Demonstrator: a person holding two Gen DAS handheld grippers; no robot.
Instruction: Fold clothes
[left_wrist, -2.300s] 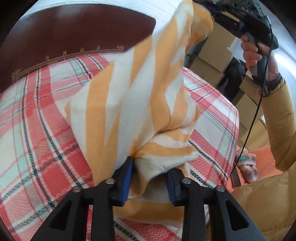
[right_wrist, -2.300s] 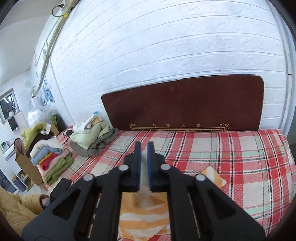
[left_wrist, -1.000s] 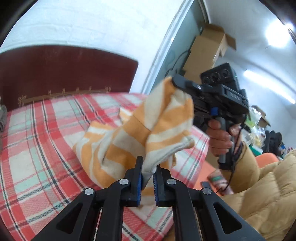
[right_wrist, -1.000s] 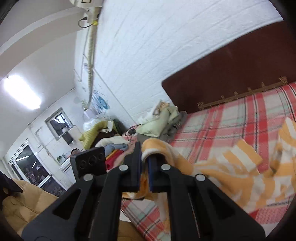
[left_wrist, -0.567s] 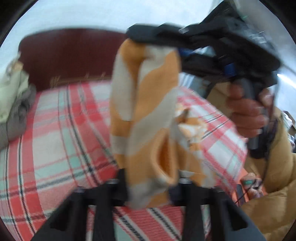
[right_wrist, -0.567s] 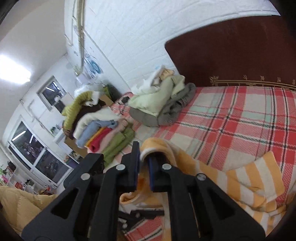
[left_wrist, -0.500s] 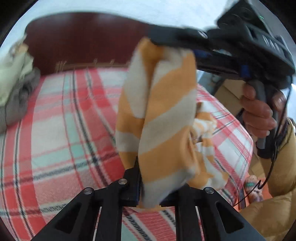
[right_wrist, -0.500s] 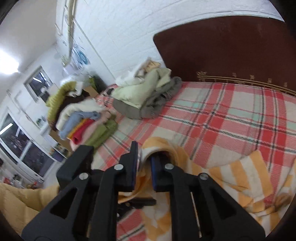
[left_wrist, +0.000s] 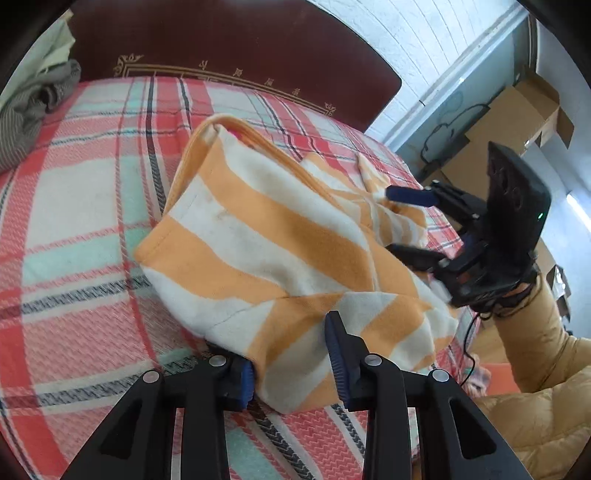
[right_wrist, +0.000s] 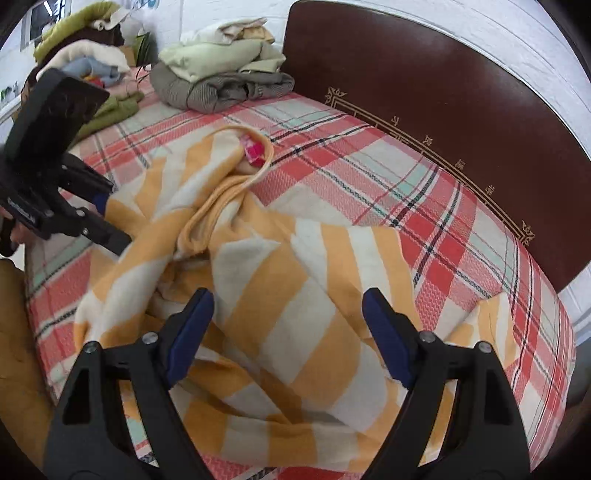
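An orange-and-white striped garment (left_wrist: 258, 236) (right_wrist: 280, 266) lies in a rumpled heap on the plaid bed cover (left_wrist: 74, 206) (right_wrist: 406, 192), neckline up with a pink label (right_wrist: 255, 153) showing. My left gripper (left_wrist: 291, 365) (right_wrist: 107, 214) is open at the garment's near edge, cloth lying loosely between its spread blue pads. My right gripper (right_wrist: 286, 332) (left_wrist: 402, 225) hovers open over the other side of the heap, jaws wide, holding nothing. A hand in a tan sleeve (left_wrist: 535, 350) holds it.
A dark wooden headboard (left_wrist: 221, 40) (right_wrist: 443, 92) bounds the bed's far side. A pile of folded grey and pale green clothes (right_wrist: 221, 74) (left_wrist: 33, 96) sits at one end, with more stacked clothes (right_wrist: 92, 62) beyond. Cardboard boxes (left_wrist: 517, 122) stand off the bed.
Both grippers held the garment up in the air. Now it has dropped onto the bed, and both grippers have opened and let go of it.
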